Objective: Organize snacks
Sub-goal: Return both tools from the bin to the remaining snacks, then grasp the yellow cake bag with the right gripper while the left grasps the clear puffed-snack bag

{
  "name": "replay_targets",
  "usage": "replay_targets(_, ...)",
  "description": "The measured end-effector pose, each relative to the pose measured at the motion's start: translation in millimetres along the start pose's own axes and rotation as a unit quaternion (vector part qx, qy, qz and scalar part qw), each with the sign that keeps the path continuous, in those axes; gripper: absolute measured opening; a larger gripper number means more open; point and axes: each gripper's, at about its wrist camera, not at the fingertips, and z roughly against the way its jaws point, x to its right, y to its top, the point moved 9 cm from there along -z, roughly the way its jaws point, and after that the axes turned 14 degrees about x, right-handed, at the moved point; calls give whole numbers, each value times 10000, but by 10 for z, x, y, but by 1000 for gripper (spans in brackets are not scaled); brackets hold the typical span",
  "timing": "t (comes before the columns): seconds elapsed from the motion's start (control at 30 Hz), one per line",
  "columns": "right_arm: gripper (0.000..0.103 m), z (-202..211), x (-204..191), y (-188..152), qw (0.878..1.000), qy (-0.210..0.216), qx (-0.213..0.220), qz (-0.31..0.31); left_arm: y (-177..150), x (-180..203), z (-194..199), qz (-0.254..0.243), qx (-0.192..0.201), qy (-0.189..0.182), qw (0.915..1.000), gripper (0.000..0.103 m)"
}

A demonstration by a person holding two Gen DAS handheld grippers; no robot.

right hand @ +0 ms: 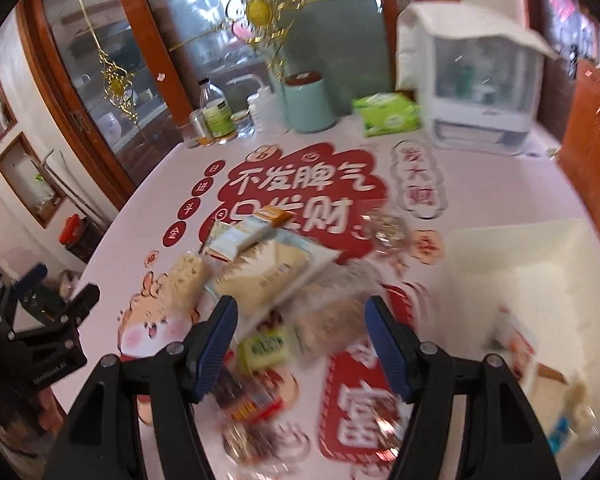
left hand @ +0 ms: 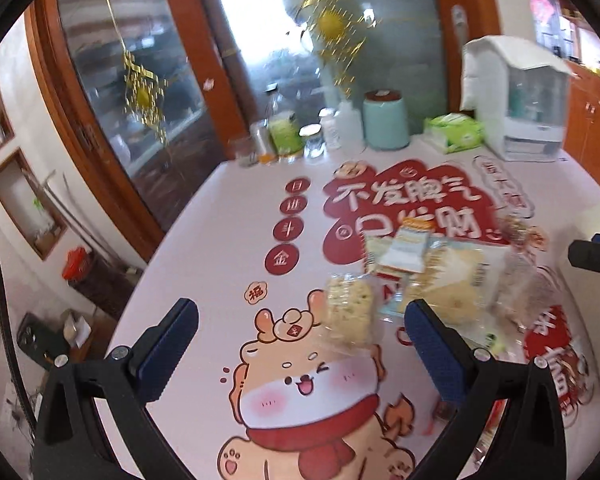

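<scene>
A pile of wrapped snacks (left hand: 428,268) lies on the printed tablecloth (left hand: 220,264). It includes a pale rice-crisp bar (left hand: 348,308) and cracker packs (right hand: 268,268). My left gripper (left hand: 302,326) is open and empty, with the rice-crisp bar just ahead between its fingers. My right gripper (right hand: 300,324) is open and empty above a clear bag of pale snacks (right hand: 332,312) and a small green packet (right hand: 265,347). A white box (right hand: 512,280) at the right holds a few snacks. The left gripper also shows in the right wrist view (right hand: 56,284).
Bottles and jars (left hand: 288,136), a mint canister (left hand: 385,120), a green tissue pack (left hand: 454,132) and a white appliance (left hand: 520,108) stand at the table's far edge. Red packets (right hand: 252,396) lie near the front. Glass doors are behind the table.
</scene>
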Motion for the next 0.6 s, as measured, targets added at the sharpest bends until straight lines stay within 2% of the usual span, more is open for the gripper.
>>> replay_targets(0.1, 67, -406, -29, 18, 9992, 125, -353, -135, -121, -40, -367, 127, -357, -27, 9993, 103)
replay_targets(0.33, 67, -1233, 155, -177, 9929, -23, -1102, -455, -447, 158, -921, 74, -887, -263, 9957, 103)
replay_targets(0.5, 67, -1493, 169, -266, 9888, 135, -1306, -713, -631, 326, -1221, -20, -1160, -359, 9926, 103)
replay_targets(0.6, 67, -1572, 64, -280, 9865, 423, -1378, -781, -722, 392, -1348, -37, -1296, -390, 9908, 103)
